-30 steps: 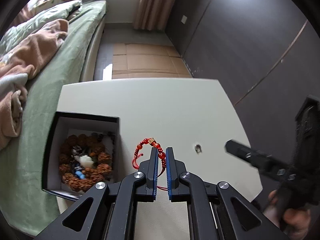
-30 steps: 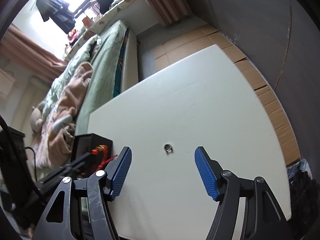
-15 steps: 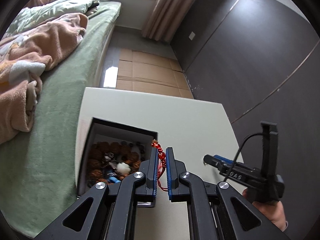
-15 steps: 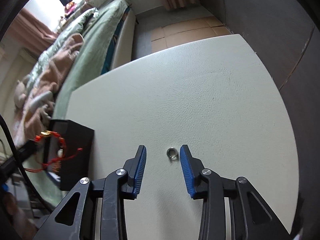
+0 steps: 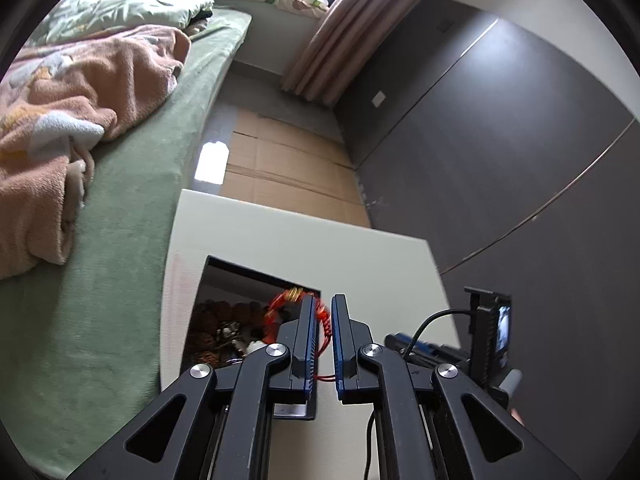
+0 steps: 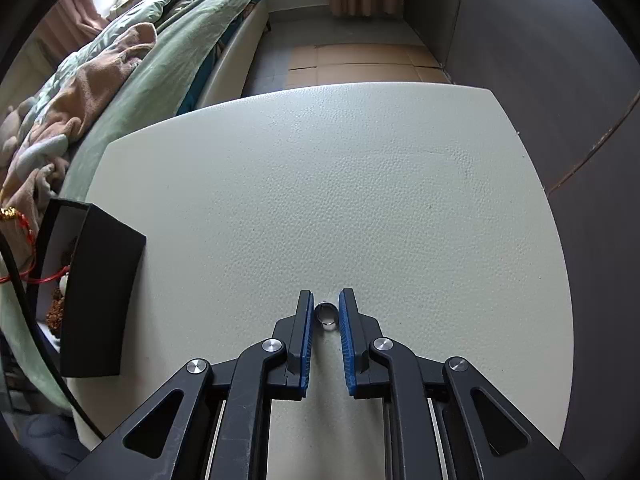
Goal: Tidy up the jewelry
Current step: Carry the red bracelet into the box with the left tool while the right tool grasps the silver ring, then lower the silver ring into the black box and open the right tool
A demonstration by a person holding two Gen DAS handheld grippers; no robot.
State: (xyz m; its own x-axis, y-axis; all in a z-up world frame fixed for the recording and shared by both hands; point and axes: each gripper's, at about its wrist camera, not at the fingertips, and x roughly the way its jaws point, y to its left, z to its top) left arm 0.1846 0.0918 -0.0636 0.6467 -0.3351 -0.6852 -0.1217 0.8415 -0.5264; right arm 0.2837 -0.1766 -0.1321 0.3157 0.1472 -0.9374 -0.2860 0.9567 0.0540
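Bedroom setting: a white textured table [image 6: 360, 184] stands beside a bed with a green cover [image 5: 132, 216] and a crumpled pink blanket [image 5: 68, 92]; cardboard sheets [image 5: 280, 168] lie on the floor beyond the table, next to a dark wall [image 5: 500, 152].

Left gripper [image 5: 323, 312]: clenched on a red cord bracelet [image 5: 322, 322]. The cord passes between the blue pads, and its beaded loop with a gold charm projects ahead of and to the left of the fingertips. The loop is blurred. Directly ahead of and below this gripper sits an open black box [image 5: 256, 276] with a white lining, resting on the table near its bed-side edge. The box already holds brown bead bracelets [image 5: 216, 320] and some smaller pieces that cannot be identified. The bracelet hangs over the right-hand part of the box opening.

Right gripper [image 6: 325, 304]: its jaws have just been closing, and a small silver ring [image 6: 326, 315] now sits between the blue pads near the fingertips, both pads touching it. The ring rests on the table surface. The black box stands well to the left of this gripper, with the red cord visible beyond it at the left edge of the right wrist view.
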